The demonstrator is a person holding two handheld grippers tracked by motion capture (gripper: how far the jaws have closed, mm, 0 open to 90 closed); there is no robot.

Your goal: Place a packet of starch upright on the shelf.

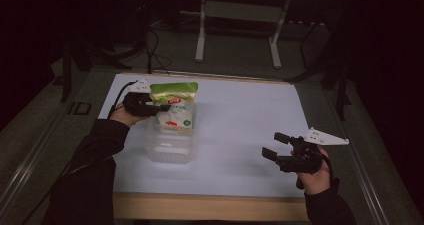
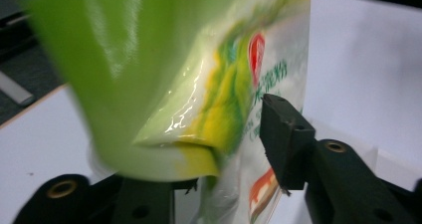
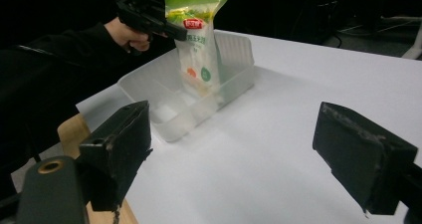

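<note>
Left claw (image 1: pixel 159 105) pinches a green snack bag (image 1: pixel 176 105) near its top, the bag hanging below it into a clear plastic tub (image 1: pixel 169 146). Right claw (image 1: pixel 276 146) waits wide open, empty, over the white bench (image 1: pixel 240 125) — well apart. The glossy bag might slip, or snag and tip the tub.

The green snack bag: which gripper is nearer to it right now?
Left. The left gripper is clamped on the green snack bag over the clear plastic bin; the right gripper hangs open, well apart across the table.
</note>
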